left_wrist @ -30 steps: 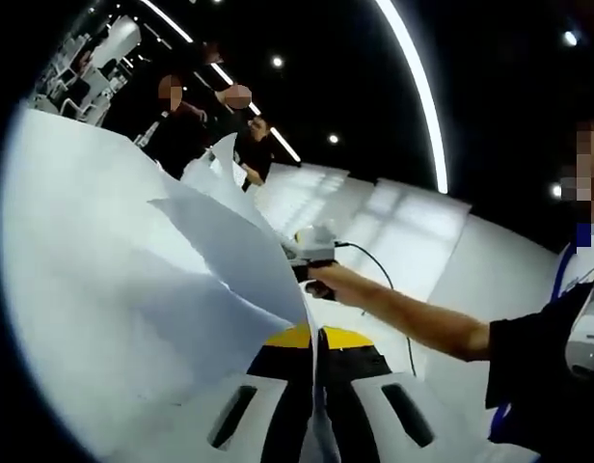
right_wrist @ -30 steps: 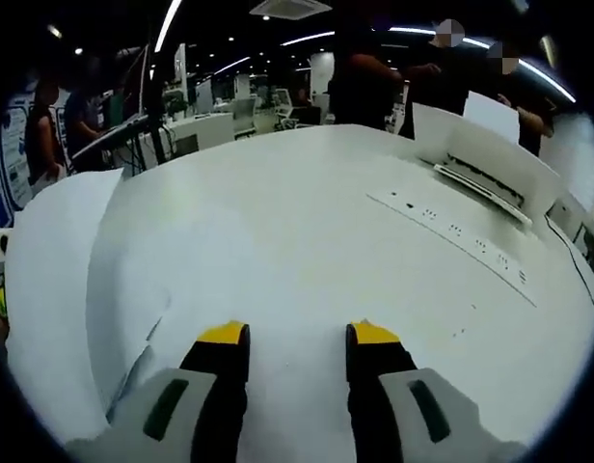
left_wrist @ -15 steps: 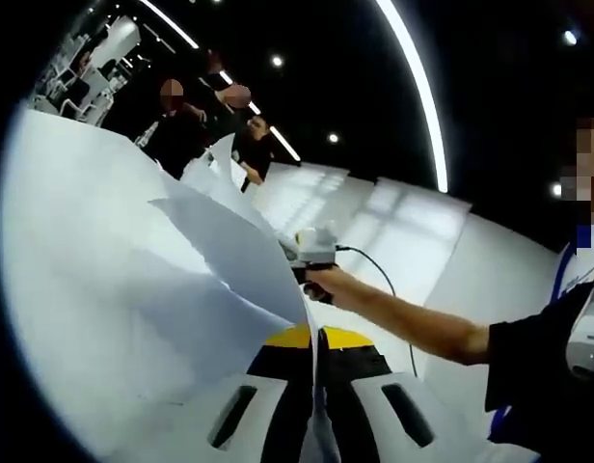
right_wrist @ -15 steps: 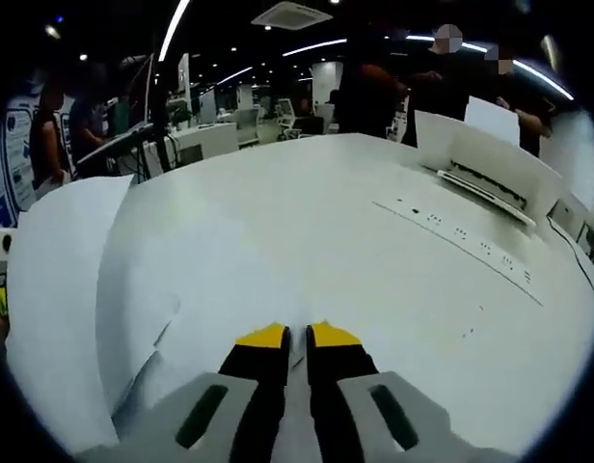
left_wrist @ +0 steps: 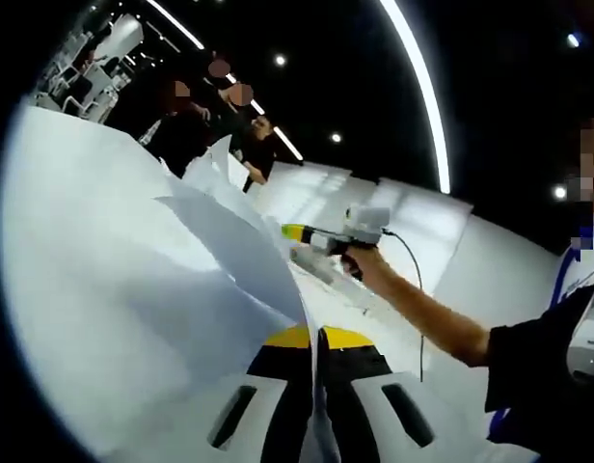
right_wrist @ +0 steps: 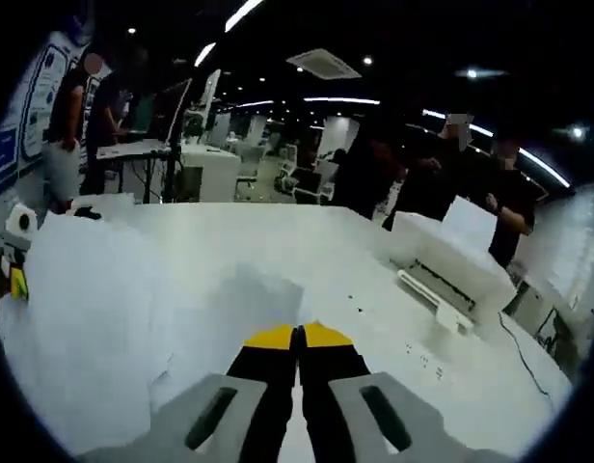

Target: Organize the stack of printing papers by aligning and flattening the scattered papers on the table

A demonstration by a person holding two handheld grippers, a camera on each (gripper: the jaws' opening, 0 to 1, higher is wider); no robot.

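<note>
Several white printing papers [left_wrist: 133,289] are raised and fanned out at the left of the left gripper view. My left gripper [left_wrist: 316,338] is shut on a sheet's edge, which runs between its yellow-tipped jaws. Beyond it, a hand holds my right gripper [left_wrist: 295,232] against the far side of the same bundle. In the right gripper view, my right gripper [right_wrist: 298,336] is shut on a sheet, and the papers [right_wrist: 114,318] curve up from the white table [right_wrist: 278,231] to its left. A bit of the left gripper [right_wrist: 15,282] shows at the left edge.
A white printer [right_wrist: 451,265] with a sheet in its tray stands on the table at the right, and a cable runs by it. Several people stand along the far side. The person's bare arm [left_wrist: 422,313] reaches in from the right over the table [left_wrist: 413,231].
The right gripper shut on a sheet, then rose and tilted up, lifting it off the table. The left gripper has stayed shut on its paper, hardly moving.
</note>
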